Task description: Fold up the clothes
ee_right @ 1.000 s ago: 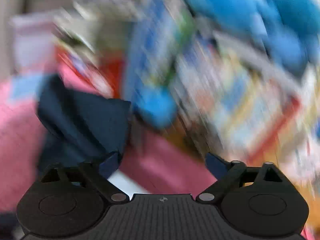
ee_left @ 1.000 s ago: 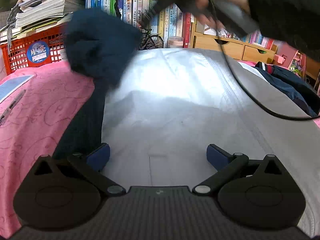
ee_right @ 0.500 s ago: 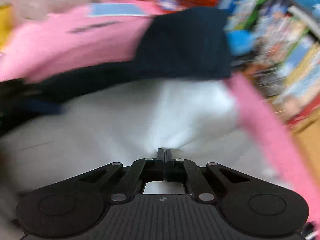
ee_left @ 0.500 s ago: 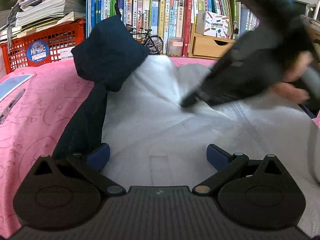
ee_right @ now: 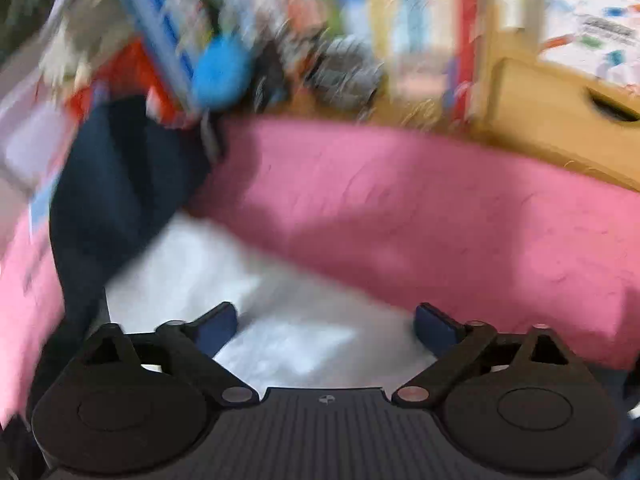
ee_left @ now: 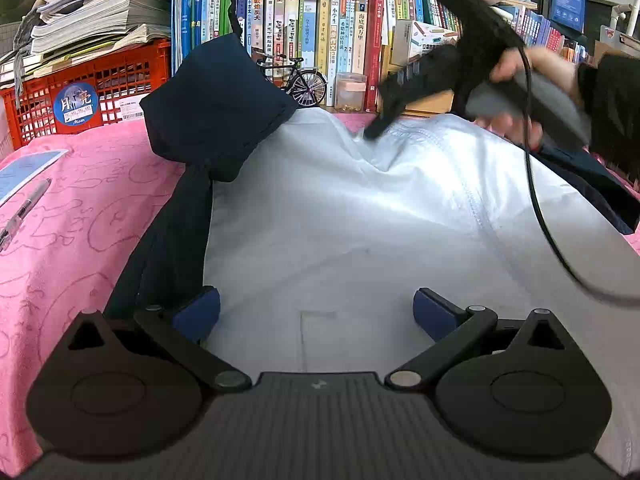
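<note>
A jacket lies inside out on the pink cloth, its pale grey lining [ee_left: 360,220] facing up and its navy hood [ee_left: 216,108] bunched at the back left. My left gripper [ee_left: 316,312] is open and empty, low over the near part of the lining. My right gripper [ee_right: 326,330] is open and empty above the far edge of the lining [ee_right: 280,320]; in the left wrist view it [ee_left: 376,130] hovers tilted over that edge, held by a hand. The right wrist view is blurred by motion.
Pink patterned tablecloth [ee_left: 80,220] covers the table. A red crate [ee_left: 88,92] with paper stacks, a row of books [ee_left: 320,40], a model bicycle [ee_left: 296,80] and a wooden drawer box [ee_right: 560,120] line the back. A pen [ee_left: 24,212] lies at the left.
My right gripper was shut on the lining half a second ago; it has opened, let go and lifted back toward the far edge. My left gripper has not moved.
</note>
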Available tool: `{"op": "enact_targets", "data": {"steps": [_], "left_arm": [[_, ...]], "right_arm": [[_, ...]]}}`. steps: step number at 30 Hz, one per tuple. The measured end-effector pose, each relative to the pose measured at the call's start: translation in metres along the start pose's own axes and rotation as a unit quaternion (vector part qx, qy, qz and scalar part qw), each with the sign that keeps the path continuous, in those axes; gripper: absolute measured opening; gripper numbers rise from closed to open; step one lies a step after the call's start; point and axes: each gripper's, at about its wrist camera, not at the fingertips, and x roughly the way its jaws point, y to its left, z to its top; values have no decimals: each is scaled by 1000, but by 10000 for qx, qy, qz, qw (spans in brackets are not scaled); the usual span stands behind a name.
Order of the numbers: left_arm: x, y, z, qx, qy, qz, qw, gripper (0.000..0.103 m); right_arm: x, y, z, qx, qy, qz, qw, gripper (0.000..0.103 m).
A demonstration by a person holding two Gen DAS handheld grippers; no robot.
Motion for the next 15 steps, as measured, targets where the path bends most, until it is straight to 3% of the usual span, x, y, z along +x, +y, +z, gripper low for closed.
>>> {"op": "enact_targets", "data": {"steps": [3, 4, 5, 7, 10, 12, 15], "left_arm": [[-1, 2, 0, -48, -24, -42, 10000, 103], [-1, 4, 0, -93, -45, -77, 9999, 103], [-2, 6, 0, -157, -75, -129, 9998, 103], [-4, 14, -1, -393, -183, -295, 9986, 103], [-10, 35, -4, -998, -463, -534, 9925, 103], [-23, 49, -5, -1453, -740, -265, 9863, 102], [-56, 60, 6, -1705, -1407, 68, 9752, 103]], "right_arm": [[-6, 26, -19, -549, -441, -267, 9972, 64], [-14, 28, -24, -528, -520, -264, 9969, 38], [-25, 29, -28, -481, -663, -250, 9963, 20], [-49, 31, -36, -378, -974, -217, 9943, 14], [-104, 61, -79, -985, -1695, -620, 9786, 13], [-125, 96, -122, -1865, -2199, -981, 9525, 13], [-140, 143, -191, -3215, -2308, -1049, 9123, 17]]}}
